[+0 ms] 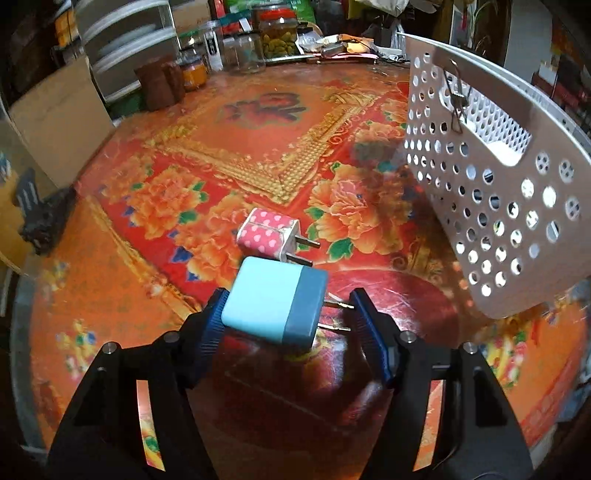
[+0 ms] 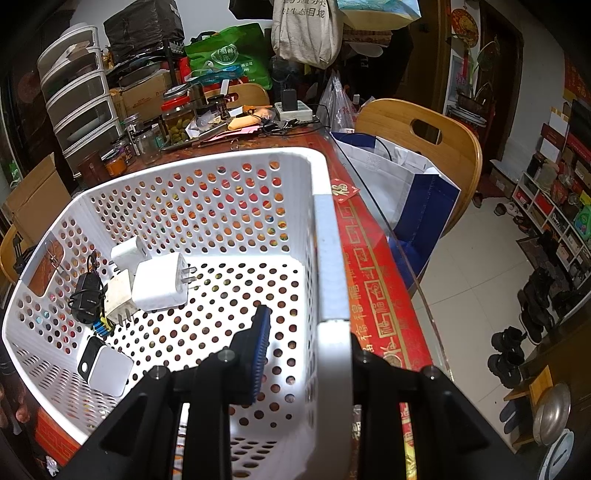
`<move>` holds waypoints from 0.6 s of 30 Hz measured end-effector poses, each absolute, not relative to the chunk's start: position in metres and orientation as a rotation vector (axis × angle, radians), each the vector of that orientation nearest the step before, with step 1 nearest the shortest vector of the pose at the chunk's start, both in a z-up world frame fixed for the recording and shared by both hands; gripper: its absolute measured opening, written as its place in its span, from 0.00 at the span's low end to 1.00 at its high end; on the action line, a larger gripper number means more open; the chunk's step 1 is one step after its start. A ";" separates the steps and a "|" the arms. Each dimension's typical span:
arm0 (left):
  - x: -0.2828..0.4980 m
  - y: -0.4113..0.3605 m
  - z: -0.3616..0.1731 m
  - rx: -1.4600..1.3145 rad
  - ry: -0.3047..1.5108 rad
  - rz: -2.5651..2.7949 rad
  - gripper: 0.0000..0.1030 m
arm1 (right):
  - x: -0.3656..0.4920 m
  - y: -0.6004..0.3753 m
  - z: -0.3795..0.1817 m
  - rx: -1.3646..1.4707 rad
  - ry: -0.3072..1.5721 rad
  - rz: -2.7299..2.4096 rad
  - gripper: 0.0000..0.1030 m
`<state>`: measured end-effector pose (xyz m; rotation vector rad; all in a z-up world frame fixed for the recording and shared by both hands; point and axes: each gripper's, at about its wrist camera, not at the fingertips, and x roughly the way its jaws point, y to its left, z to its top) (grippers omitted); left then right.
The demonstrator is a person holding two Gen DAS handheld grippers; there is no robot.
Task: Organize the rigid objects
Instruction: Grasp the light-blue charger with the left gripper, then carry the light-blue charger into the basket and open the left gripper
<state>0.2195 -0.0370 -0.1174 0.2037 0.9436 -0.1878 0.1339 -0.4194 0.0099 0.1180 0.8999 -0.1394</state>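
Note:
In the left wrist view my left gripper (image 1: 286,314) is open around a light-blue and teal charger plug (image 1: 275,308); the left pad touches it and the right pad stands clear of its prongs. A pink polka-dot charger plug (image 1: 267,234) lies on the table just beyond. The white perforated basket (image 1: 491,192) is tilted at the right. In the right wrist view my right gripper (image 2: 303,343) is shut on the basket's right wall (image 2: 328,258). Inside lie white charger plugs (image 2: 160,282), a black adapter (image 2: 86,295) and a black-and-white charger (image 2: 105,365).
The table wears a red and orange floral cloth (image 1: 258,122) under glass. Jars (image 1: 277,33), cups and clutter line the far edge. A cardboard box (image 1: 55,118) stands at the left. A wooden chair (image 2: 424,147) with a blue-and-white bag (image 2: 402,184) stands at the right of the table.

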 end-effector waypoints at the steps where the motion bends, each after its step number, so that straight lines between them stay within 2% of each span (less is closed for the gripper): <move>1: 0.216 -0.039 -0.117 0.220 0.929 -0.175 0.62 | 0.134 -0.419 0.010 0.119 0.899 -0.137 0.26; 18: 0.176 -0.032 -0.065 0.346 0.750 0.074 0.62 | 0.134 -0.420 0.011 0.117 0.895 -0.131 0.26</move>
